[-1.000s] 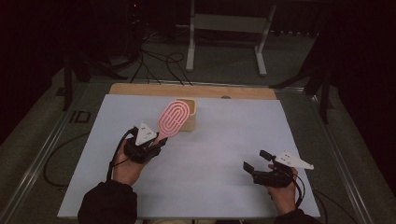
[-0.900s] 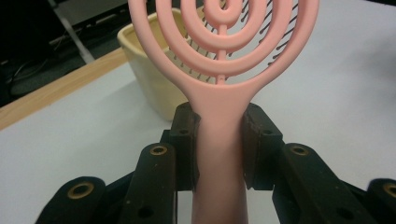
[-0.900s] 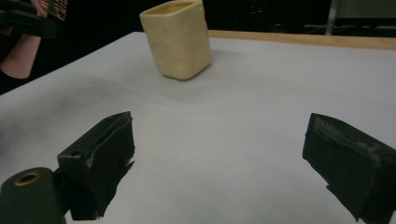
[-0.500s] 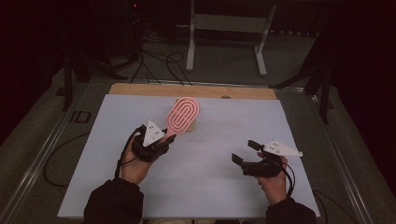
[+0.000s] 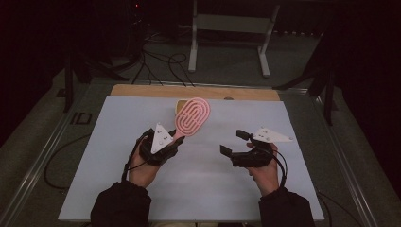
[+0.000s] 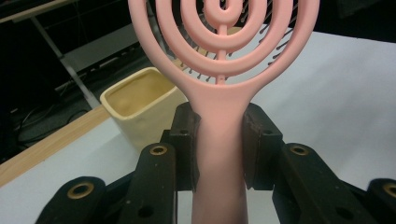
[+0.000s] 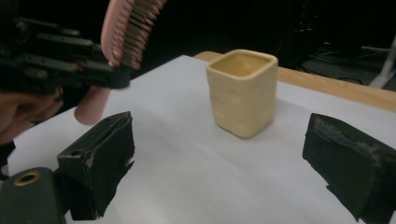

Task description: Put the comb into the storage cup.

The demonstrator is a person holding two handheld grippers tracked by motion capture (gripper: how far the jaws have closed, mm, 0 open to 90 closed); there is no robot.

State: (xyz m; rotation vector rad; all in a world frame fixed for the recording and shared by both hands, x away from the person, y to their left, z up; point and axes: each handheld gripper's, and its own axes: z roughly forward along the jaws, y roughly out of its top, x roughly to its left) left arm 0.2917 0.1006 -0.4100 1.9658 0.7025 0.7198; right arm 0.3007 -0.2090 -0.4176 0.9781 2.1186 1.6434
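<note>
The left hand-held gripper [image 5: 176,137] squeezes the pink brush [image 5: 193,116] by its handle. The right hand-held gripper [image 5: 235,142] is wide apart, near the yellow cup [image 7: 243,91].

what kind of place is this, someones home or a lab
Most likely a lab or recording workspace, not a home: a table under a plain white sheet in a dark room, cables on the floor, a bare metal stand behind it, and a handheld left gripper with a cable.

I work in a dim lab. My white-topped table [image 5: 142,189] sits amid floor cables [image 5: 161,59], a metal stand [image 5: 227,23] at twelve o'clock.
</note>
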